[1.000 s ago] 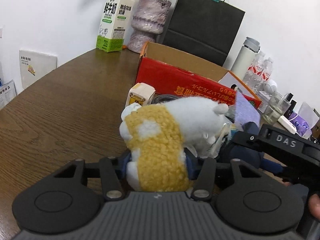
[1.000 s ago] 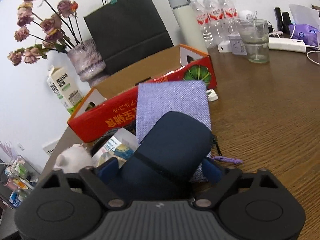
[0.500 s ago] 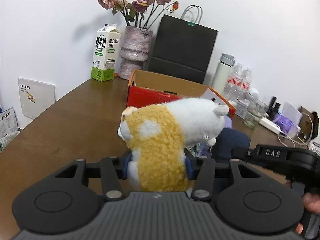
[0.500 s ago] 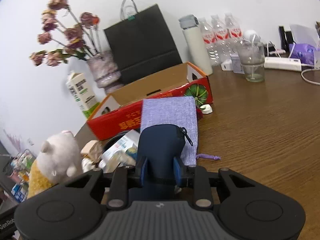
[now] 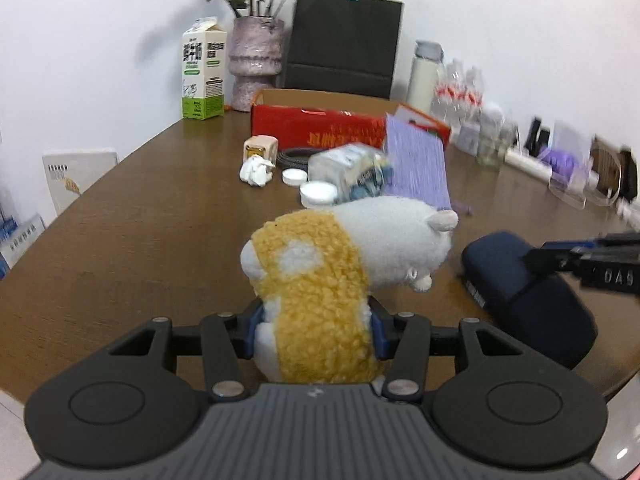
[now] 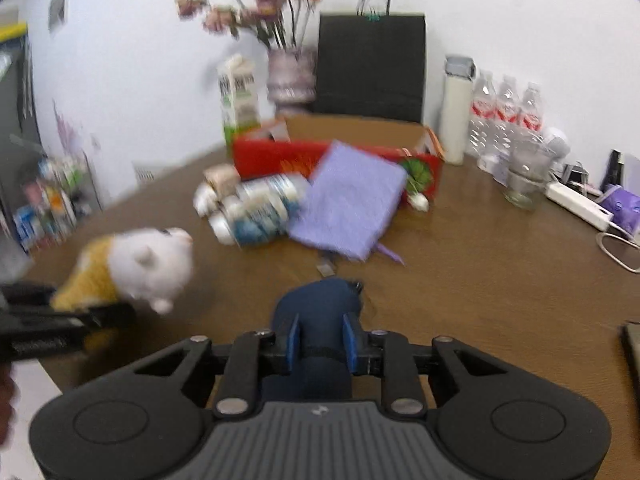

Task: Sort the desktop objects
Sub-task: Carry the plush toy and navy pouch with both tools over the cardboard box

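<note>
My left gripper (image 5: pixel 316 330) is shut on a yellow and white plush toy (image 5: pixel 340 264) and holds it above the near table edge. My right gripper (image 6: pixel 320 344) is shut on a dark blue zip pouch (image 6: pixel 320 312). The pouch also shows at the right of the left wrist view (image 5: pixel 520 292). The plush shows at the left of the right wrist view (image 6: pixel 136 264). A lilac fabric pouch (image 6: pixel 352 212), a lying plastic jar (image 6: pixel 256 208), white lids (image 5: pixel 318 192), a small cream box (image 5: pixel 261 146) and crumpled paper (image 5: pixel 256 171) lie mid-table.
A red open cardboard box (image 5: pixel 320 128) stands behind the clutter. A milk carton (image 5: pixel 203 74), a flower vase (image 5: pixel 256 68), a black paper bag (image 5: pixel 346 40), a white flask (image 6: pixel 456 112), water bottles (image 6: pixel 504 112), a glass (image 6: pixel 524 180) and a power strip (image 6: pixel 576 204) line the back and right.
Both grippers have pulled back toward the near table edge with their objects, away from the red box and the clutter. The views are blurred from motion.
</note>
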Available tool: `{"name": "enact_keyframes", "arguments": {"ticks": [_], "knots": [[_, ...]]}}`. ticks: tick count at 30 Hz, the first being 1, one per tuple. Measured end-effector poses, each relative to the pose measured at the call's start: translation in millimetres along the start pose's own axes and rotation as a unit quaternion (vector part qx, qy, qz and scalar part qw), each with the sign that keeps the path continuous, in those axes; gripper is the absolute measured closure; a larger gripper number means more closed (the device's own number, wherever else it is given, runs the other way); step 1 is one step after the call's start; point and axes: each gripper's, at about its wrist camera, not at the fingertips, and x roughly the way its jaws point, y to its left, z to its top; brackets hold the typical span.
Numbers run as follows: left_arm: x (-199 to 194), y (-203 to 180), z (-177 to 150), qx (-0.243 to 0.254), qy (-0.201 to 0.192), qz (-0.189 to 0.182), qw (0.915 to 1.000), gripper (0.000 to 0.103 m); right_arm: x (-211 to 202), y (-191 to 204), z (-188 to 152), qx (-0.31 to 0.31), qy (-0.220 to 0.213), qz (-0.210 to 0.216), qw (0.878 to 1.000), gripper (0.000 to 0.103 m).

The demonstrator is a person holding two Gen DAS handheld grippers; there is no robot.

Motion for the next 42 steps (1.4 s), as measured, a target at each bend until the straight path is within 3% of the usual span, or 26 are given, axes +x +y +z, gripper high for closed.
{"name": "enact_keyframes", "arguments": {"ticks": [3,5,8,11,13,17,22,23,24,27,42], "knots": [[2,-4,-4,0.013,0.003,0.019,0.9997,0.049,-3,-11,-2,0.053,-0.004,-0.004,0.999,0.084],[3,-3,-4,0.017,0.006,0.021,0.9996,0.048,-5,-7,-1,0.053,-0.008,-0.006,0.999,0.058],[-2,-2,-3,0.015,-0.002,0.021,0.9997,0.034,-5,9,-4,0.03,-0.016,-0.003,0.999,0.028],[-3,1,-2,0.011,-0.003,0.012,0.9999,0.029,11,20,-8,0.021,0.005,-0.005,1.0,0.027],[0,5,-1,0.001,0.008,0.011,0.9999,0.028,18,26,-12,0.018,0.012,-0.031,0.999,0.027],[1,15,-2,-0.033,0.027,-0.014,0.999,0.026,17,28,-22,0.032,0.003,-0.04,0.999,0.027],[5,19,-1,-0.045,0.029,-0.022,0.9983,0.031,19,21,-30,0.062,0.003,-0.036,0.997,0.035],[6,19,-1,-0.048,0.028,-0.025,0.9982,0.041,19,20,-30,0.064,0.001,-0.034,0.997,0.037],[7,19,-1,-0.05,0.024,-0.024,0.9982,0.05,19,20,-30,0.062,-0.001,-0.034,0.997,0.039],[6,16,0,-0.046,0.017,-0.021,0.9986,0.054,14,18,-28,0.073,-0.011,-0.031,0.997,0.044],[7,1,67,-0.03,-0.082,-0.006,0.9962,0.054,9,12,33,0.063,-0.102,-0.029,0.992,0.044]]}}
